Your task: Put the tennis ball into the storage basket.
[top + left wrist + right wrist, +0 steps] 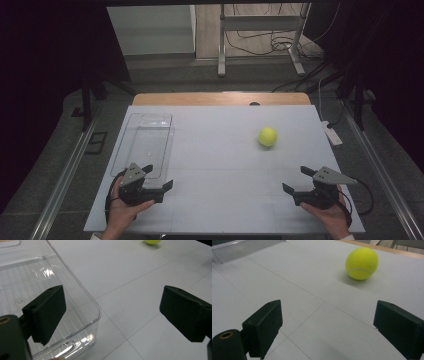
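Well, here is how it stood.

Left gripper [159, 176]: held in the person's left hand [125, 210] near the table's front edge, jaws spread wide with nothing between them. In the left gripper view [112, 312] one jaw hung over the bin's near corner and the other over bare table.

Right gripper [296, 180]: held in the right hand [327, 212] at the opposite front corner, well apart from the left one, jaws likewise wide and empty. In the right gripper view [327, 325] both jaws stood above bare table.

Ball [268, 136]: a yellow tennis ball resting on the table, ahead of the right gripper and a little toward the left one, not touched by either jaw. In the right gripper view the ball [362, 263] lay beyond the jaws, nearer the right-hand jaw. From the left gripper it sat far off, the ball [153, 242] cut by the top edge of that view.

Bin [145, 142]: clear plastic, empty, lying just ahead of the left gripper, its ribbed floor [30, 287] seen behind the left-hand jaw.

Table [220, 150]: white, marked with thin seams.
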The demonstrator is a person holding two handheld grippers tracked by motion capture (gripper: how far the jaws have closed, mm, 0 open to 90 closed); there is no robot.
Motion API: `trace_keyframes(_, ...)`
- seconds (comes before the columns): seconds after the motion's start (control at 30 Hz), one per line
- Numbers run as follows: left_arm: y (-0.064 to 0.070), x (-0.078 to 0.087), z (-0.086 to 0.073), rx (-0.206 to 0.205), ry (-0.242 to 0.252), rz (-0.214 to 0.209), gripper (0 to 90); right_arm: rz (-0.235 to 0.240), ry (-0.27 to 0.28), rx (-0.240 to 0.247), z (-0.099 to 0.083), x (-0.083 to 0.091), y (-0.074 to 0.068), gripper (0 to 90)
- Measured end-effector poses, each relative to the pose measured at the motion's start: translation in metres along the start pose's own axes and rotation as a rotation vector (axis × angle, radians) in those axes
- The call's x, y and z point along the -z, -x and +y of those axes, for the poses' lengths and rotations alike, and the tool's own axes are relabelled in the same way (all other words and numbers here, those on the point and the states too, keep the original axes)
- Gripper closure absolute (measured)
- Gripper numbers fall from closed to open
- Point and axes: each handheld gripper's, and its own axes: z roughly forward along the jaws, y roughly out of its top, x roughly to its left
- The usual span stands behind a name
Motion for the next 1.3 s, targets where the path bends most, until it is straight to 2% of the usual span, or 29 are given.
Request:
trace_keyframes(0.7, 0.001, -0.002, 0.0, 0.001, -0.001, 0.004, 8.3, 0.006, -0.002, -0.015, -0.001, -0.002, 0.002, 9.6)
trace_keyframes(0.87, 0.001, -0.003, 0.002, 0.005, -0.02, 0.003, 9.3, 0.006, -0.008, -0.015, -0.001, -0.002, 0.002, 9.8)
trace_keyframes(1.07, 0.001, -0.004, 0.004, 0.007, -0.019, 0.003, 9.2, 0.012, -0.014, -0.022, -0.002, -0.005, 0.003, 9.9)
trace_keyframes(1.3, 0.003, -0.008, 0.011, 0.0, -0.04, -0.013, 9.0, 0.018, -0.02, -0.017, -0.002, -0.007, 0.002, 10.1)
